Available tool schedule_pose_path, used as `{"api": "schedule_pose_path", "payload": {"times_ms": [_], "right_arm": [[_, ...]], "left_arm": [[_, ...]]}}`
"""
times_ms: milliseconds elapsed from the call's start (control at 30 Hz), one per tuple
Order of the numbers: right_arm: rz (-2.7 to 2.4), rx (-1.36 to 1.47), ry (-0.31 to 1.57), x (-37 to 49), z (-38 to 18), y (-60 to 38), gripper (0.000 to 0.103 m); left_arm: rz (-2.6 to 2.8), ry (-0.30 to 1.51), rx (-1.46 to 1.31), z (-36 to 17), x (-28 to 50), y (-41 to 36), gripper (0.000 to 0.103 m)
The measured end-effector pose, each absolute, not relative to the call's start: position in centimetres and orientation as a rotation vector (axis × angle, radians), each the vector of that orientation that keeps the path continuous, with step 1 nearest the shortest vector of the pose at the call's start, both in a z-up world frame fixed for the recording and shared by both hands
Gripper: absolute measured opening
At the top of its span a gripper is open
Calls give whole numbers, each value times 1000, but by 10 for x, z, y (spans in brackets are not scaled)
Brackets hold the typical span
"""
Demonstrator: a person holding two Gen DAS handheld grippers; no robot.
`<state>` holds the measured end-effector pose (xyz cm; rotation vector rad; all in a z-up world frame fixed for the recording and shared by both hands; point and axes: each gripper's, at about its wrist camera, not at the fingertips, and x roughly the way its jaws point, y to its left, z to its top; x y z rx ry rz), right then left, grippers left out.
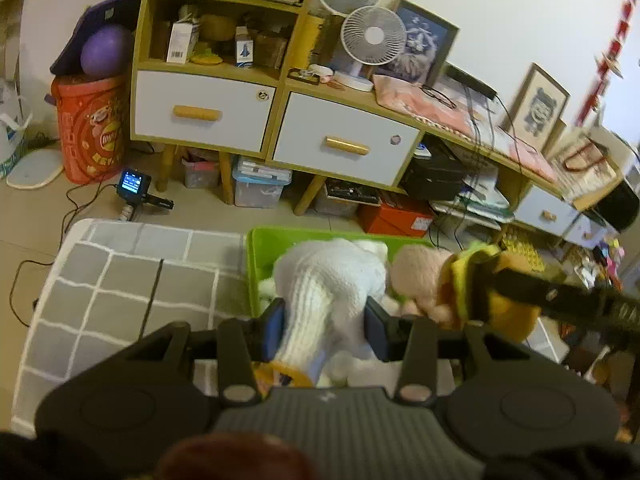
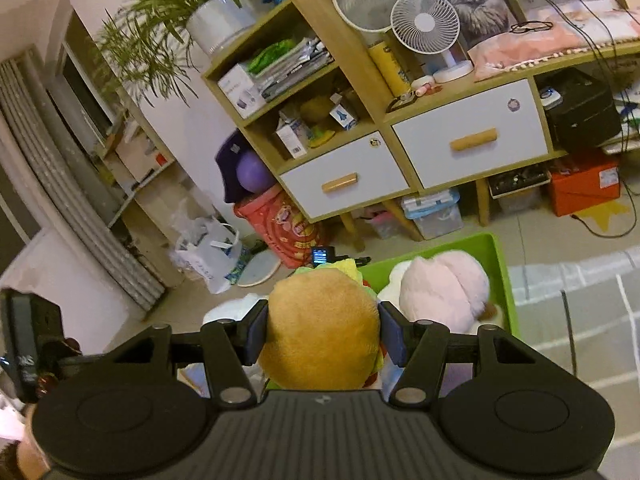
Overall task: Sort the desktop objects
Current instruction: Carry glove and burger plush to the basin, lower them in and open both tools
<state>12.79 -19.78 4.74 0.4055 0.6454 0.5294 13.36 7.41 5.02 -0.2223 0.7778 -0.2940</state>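
My left gripper is shut on a white knitted plush toy, held over the green bin. My right gripper is shut on a burger-shaped plush toy, tan bun with yellow and green layers, held above the left part of the green bin. The burger plush and the right gripper's body also show in the left wrist view at the right. A pink plush toy lies in the bin; it also shows in the left wrist view.
The bin stands on a table with a grey checked cloth. Behind is a wooden cabinet with white drawers, fans, framed pictures, storage boxes on the floor, a red bucket, and a small lit device.
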Motion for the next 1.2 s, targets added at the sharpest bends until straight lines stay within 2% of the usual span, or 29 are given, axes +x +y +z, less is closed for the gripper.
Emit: {"api": "schedule_pose_path", "payload": {"times_ms": [433,1133,1200], "right_arm": [[498,368,749,183,-12,-159,58],[527,248,745,175,-24,-139,57],[529,255,745,175,-22,-140,60]], "left_arm": [[-219,778,-265,12,201,63,40],[-221,826,-203,-16,218,48,40],[-224,821,-206,-15,216,48,43]]}}
